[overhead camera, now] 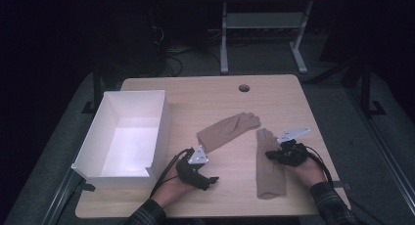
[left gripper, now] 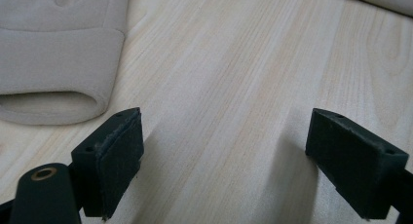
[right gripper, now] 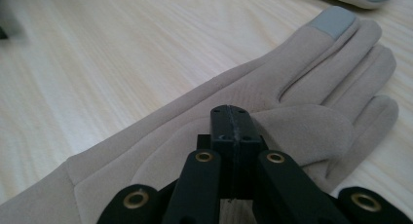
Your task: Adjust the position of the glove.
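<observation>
Two beige gloves lie flat on the wooden table [overhead camera: 195, 95]. One glove [overhead camera: 229, 129] lies slantwise at the middle; its open cuff [left gripper: 58, 53] is just left of my left gripper [left gripper: 224, 160], whose jaws stand wide apart over bare wood. That left gripper [overhead camera: 211, 181] rests low on the table in a hand. The other glove [overhead camera: 270, 171] lies lengthwise at the right, palm up, with a grey patch on one fingertip [right gripper: 333, 22]. My right gripper [right gripper: 231, 121] is shut, jaws pressed together, tips over the base of this glove's thumb [right gripper: 302, 131]. I cannot tell whether any fabric is pinched.
An open white box [overhead camera: 93, 151] stands along the table's left side. A round cable hole [overhead camera: 243, 88] sits near the far edge. Bare wood lies between the two gloves and along the front edge. Beyond the table are a dark floor and a desk frame [overhead camera: 224, 39].
</observation>
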{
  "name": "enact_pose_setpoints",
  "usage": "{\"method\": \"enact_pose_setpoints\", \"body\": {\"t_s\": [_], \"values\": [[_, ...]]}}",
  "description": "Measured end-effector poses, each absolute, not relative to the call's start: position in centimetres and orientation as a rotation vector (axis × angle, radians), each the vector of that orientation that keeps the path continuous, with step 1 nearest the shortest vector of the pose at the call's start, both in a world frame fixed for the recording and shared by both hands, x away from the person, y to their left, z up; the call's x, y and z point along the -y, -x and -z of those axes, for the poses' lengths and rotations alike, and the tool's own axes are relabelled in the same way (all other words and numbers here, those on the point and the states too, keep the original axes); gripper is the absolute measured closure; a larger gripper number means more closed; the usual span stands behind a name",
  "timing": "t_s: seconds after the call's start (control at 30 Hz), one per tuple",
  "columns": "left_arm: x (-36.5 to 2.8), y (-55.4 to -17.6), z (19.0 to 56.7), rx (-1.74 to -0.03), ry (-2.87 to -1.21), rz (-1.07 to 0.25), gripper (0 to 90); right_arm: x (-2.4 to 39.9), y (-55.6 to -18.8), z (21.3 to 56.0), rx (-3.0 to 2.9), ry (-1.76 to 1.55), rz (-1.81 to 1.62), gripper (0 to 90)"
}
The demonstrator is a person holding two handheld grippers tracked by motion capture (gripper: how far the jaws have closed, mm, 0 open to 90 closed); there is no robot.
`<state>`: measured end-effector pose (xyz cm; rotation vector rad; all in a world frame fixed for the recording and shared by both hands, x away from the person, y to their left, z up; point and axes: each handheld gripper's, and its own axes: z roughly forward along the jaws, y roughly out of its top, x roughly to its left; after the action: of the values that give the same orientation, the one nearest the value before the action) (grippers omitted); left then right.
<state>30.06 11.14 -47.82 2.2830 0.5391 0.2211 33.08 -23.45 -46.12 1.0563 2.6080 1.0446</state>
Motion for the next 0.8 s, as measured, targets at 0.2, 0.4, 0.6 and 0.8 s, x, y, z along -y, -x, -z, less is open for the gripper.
{"method": "enact_pose_setpoints", "body": {"t_s": [0.2,0.4,0.6,0.8], "values": [[-11.1,-30.1,47.8,-0.539,-2.283,-0.221,13.2,22.3,-32.5,46.0,-2.634,-1.021,-1.035,90.0],[-11.1,-30.1,47.8,-0.539,-2.283,-0.221,13.2,21.2,-32.1,46.0,-2.646,-0.969,-1.023,90.0],[-11.1,-30.0,47.8,-0.538,-2.283,-0.222,13.2,22.6,-31.7,44.4,-2.563,-0.977,-1.106,79.8],[-11.1,-30.0,47.8,-0.537,-2.283,-0.221,13.2,24.5,-32.0,44.4,-2.483,-1.044,-1.120,63.8]]}}
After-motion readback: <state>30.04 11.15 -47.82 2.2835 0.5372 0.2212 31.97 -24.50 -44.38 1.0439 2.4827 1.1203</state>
